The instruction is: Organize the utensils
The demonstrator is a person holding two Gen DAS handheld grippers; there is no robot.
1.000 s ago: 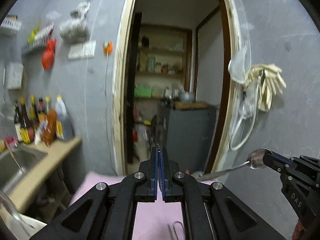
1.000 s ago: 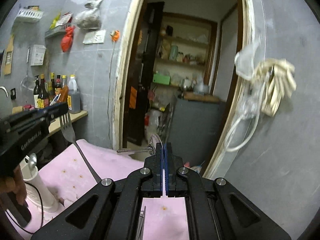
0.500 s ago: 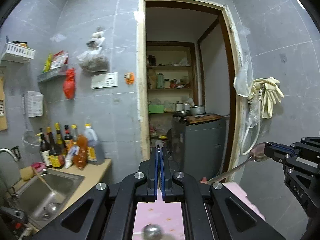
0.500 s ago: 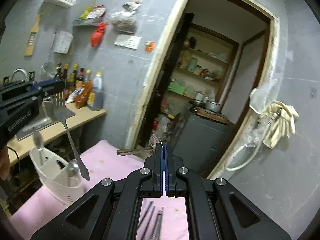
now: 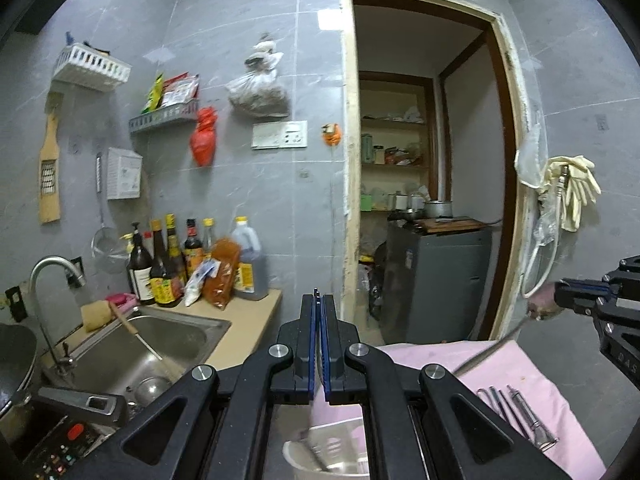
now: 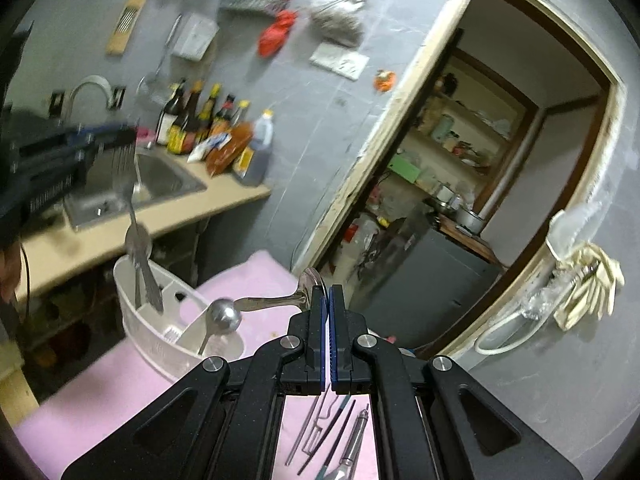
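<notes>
Up front, the fork (image 6: 127,184) is a plain metal one, hanging tines-up from the left gripper (image 6: 108,138), whose two fingers are pinched shut on the tines. Its handle points down into the white plastic holder (image 6: 160,312), which stands on the pink cloth (image 6: 100,392). A ladle (image 6: 224,314) with a round shiny bowl leans out of a front compartment of that holder, and another utensil stands beside the fork handle, blurred.

The spoon (image 6: 276,300) is also metal, with a curved handle; the right gripper (image 6: 328,294) has its blue-padded jaws closed on the bowl end, so the handle sticks out sideways to the left above the cloth, close to the ladle's bowl. From the left wrist view, the right gripper (image 5: 560,293) comes in from the right edge, level, with the spoon (image 5: 496,344) slanting down toward the cloth.

Several thin metal tools (image 6: 324,432) lie side by side on the cloth just below the right gripper. The left gripper (image 5: 319,296) sits directly over the holder (image 5: 320,452), pointing toward the doorway.
</notes>
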